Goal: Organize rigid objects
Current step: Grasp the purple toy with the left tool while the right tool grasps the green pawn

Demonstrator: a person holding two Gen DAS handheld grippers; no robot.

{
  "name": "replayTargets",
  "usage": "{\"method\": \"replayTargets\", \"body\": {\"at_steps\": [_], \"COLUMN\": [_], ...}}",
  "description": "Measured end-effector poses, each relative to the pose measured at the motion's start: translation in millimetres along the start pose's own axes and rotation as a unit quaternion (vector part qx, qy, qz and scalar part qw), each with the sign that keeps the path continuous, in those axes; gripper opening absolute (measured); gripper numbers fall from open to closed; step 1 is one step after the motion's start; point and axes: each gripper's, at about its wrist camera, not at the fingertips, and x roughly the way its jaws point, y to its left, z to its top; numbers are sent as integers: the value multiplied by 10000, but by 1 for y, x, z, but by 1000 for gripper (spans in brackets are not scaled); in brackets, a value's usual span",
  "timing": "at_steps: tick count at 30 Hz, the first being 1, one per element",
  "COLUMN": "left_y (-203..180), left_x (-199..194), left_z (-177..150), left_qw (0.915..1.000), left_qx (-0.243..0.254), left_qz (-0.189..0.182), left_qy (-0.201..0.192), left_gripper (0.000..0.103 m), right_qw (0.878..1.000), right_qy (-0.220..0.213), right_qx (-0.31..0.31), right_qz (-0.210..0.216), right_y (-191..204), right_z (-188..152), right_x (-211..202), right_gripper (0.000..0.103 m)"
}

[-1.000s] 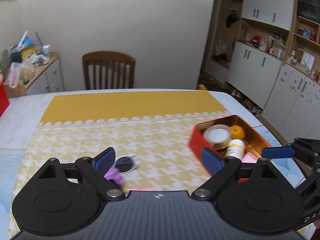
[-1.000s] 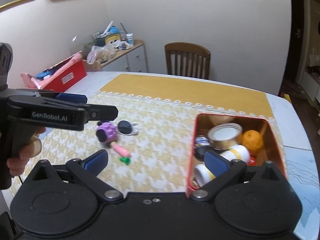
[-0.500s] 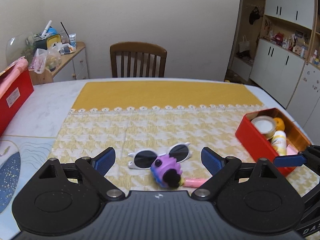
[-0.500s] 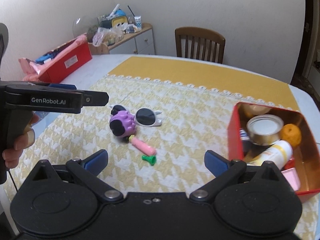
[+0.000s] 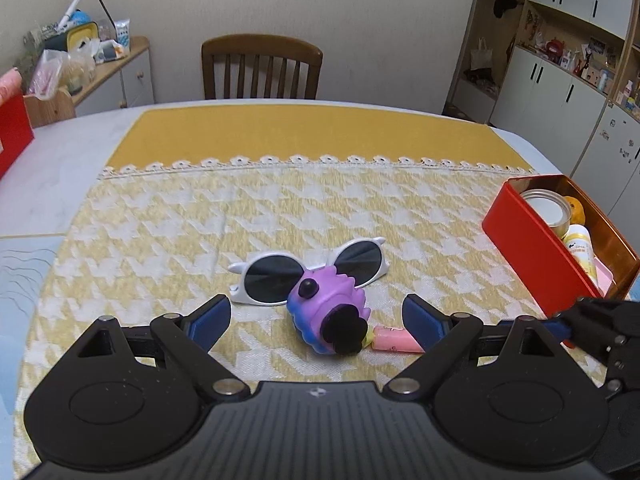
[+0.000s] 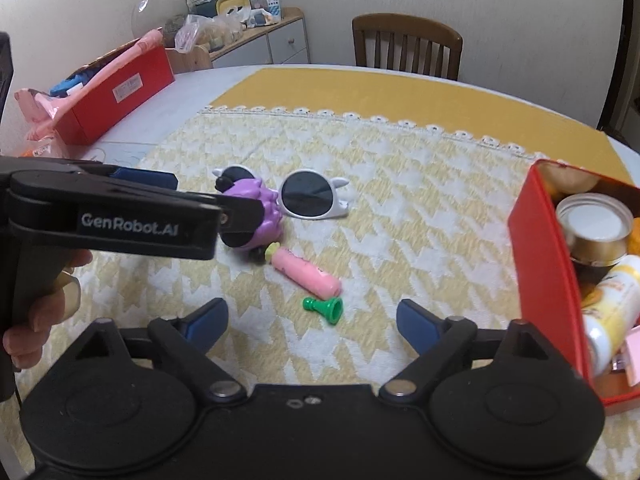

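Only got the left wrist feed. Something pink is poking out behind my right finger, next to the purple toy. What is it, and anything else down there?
Observer: On the right wrist view it is a pink tube lying flat on the cloth, one end by the purple toy.
Operator: Anything else loose?
Observer: Yes, a small green pawn-shaped piece lying on its side just beyond the right gripper, apart from the tube. Your view hides it.
Operator: Right gripper holding anything?
Observer: No. Its jaws are closing, with nothing between them yet; the pawn piece lies just ahead of the gap.
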Motion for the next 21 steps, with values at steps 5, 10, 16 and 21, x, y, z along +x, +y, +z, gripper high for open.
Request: {"method": "replayTargets", "body": {"at_steps": [5, 10, 16, 21], "left_y": [-1, 0, 2, 2], "left_x": [11, 22, 28, 30], "left_z": [1, 3, 3, 3], "left_qw": [10000, 9999, 9998, 9996], "left_qx": [18, -85, -153, -184], "left_qz": [-3, -42, -29, -5], "left_qy": [51, 122, 158, 218], "left_gripper": [93, 93, 89, 77], "right_qw": [9999, 9999, 9999, 9998], "right_qy": [118, 148, 94, 67], "right_qx": [19, 30, -36, -31], "right_qz": [89, 40, -94, -183], "right_y": [1, 2, 5, 5], "right_z": [0, 1, 1, 0], "right_x": [11, 18, 19, 18], "right_gripper": [78, 70, 52, 42]}}
